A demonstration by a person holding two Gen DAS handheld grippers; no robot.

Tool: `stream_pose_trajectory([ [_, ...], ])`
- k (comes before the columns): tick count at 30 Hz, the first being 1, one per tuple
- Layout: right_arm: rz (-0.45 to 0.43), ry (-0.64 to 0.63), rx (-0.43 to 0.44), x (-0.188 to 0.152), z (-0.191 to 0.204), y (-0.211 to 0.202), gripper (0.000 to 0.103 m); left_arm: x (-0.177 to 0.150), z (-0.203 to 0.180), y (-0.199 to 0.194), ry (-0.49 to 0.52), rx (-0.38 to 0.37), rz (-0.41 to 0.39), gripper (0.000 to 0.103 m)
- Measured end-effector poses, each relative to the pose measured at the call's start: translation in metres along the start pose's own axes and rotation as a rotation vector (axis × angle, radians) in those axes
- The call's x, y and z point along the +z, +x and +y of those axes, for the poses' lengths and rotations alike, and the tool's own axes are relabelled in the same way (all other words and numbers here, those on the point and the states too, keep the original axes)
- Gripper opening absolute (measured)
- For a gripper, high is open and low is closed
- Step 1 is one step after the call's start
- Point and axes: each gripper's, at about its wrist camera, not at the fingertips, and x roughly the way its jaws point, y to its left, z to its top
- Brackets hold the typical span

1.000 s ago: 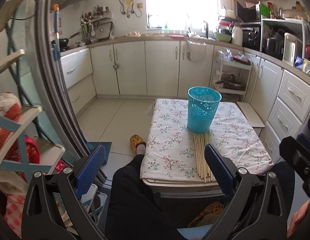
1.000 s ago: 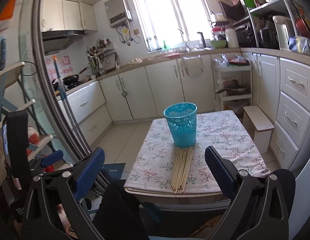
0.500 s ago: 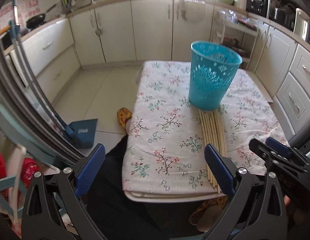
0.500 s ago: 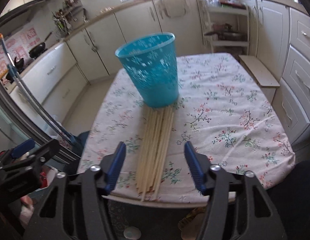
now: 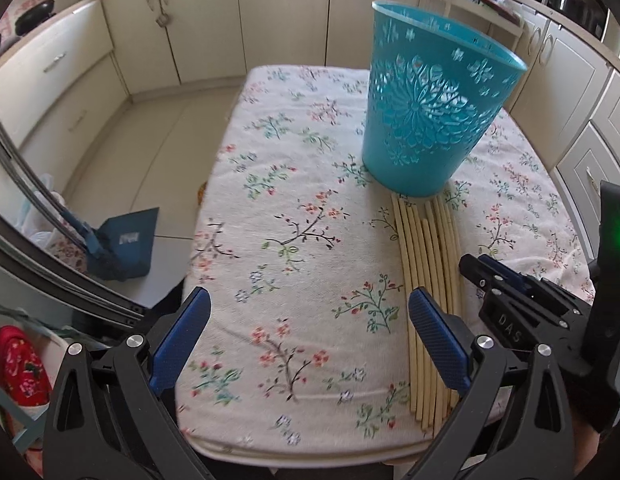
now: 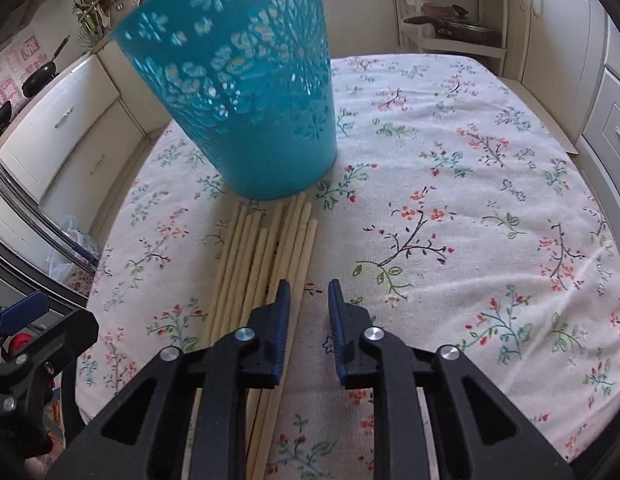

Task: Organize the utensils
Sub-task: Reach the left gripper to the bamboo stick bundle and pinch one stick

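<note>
Two grippers over a flowered table with a row of chopsticks and a teal basket.

The left gripper [image 5: 310,332] hangs over the near-left part of the table [image 5: 301,184], its jaws spread wide with only the cloth between them; its right finger [image 5: 434,340] overlaps the near end of the chopsticks [image 5: 426,264], and whether it touches them cannot be told. The chopsticks lie side by side, running from the near edge up to the foot of the basket [image 5: 430,112], which stands upright toward the middle of the table. The right gripper [image 6: 306,300] sits at the right edge of the chopsticks [image 6: 261,256], its jaws closing and already narrow, with bare cloth showing in the gap.
</note>
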Motion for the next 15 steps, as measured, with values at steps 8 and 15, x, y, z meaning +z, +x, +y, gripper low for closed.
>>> stream_pose_trajectory([
  [8, 0.002, -0.112, -0.004, -0.002, 0.002, 0.003, 0.011, 0.015, -0.015, 0.038, 0.009, -0.027, 0.040, 0.095],
  [15, 0.006, -0.196, -0.025, -0.002, -0.008, 0.002, 0.008, 0.027, -0.033, 0.073, 0.042, -0.010, 0.066, 0.095],
])
